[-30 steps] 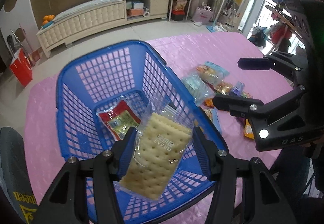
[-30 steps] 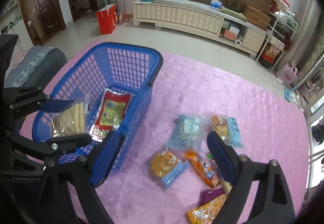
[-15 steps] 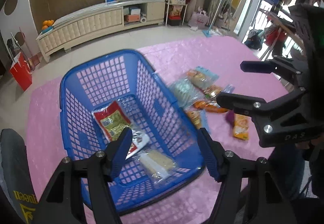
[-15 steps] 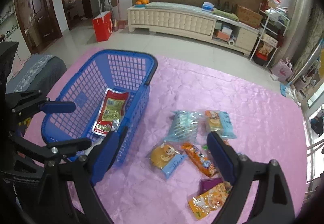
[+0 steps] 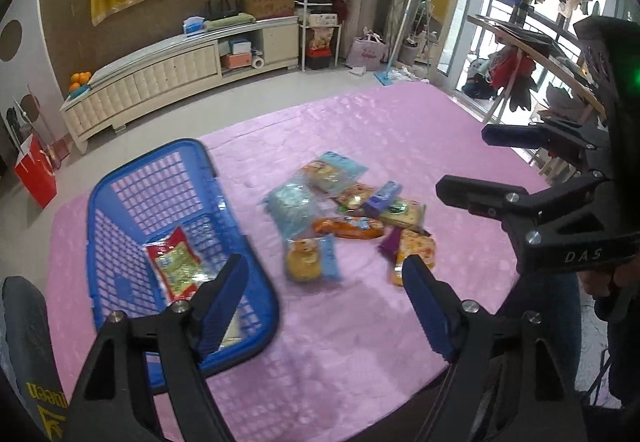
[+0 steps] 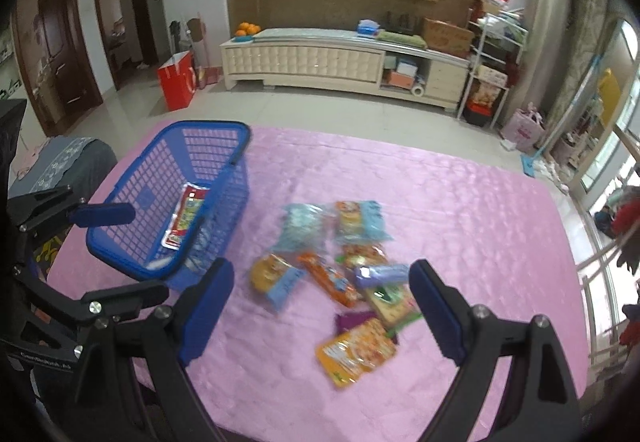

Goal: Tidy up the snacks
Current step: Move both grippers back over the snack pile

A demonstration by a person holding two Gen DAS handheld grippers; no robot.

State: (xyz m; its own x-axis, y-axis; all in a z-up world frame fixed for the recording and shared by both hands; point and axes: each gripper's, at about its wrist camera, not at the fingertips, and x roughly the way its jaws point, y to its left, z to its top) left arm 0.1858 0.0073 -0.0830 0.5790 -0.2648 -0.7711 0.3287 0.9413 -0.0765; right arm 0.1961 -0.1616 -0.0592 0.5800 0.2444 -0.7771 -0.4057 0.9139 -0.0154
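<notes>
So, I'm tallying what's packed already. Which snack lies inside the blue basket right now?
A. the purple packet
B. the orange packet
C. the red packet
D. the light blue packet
C: the red packet lies on the floor of the blue basket, while the other three colours are in the snack pile out on the pink cloth.

Your stock by colour: a blue plastic lattice basket holding a red-and-yellow flat foil packet; a pink quilted tablecloth with a shiny embossed pattern; a pale blue crinkled snack bag; an orange printed snack pouch; a purple small wrapper.
</notes>
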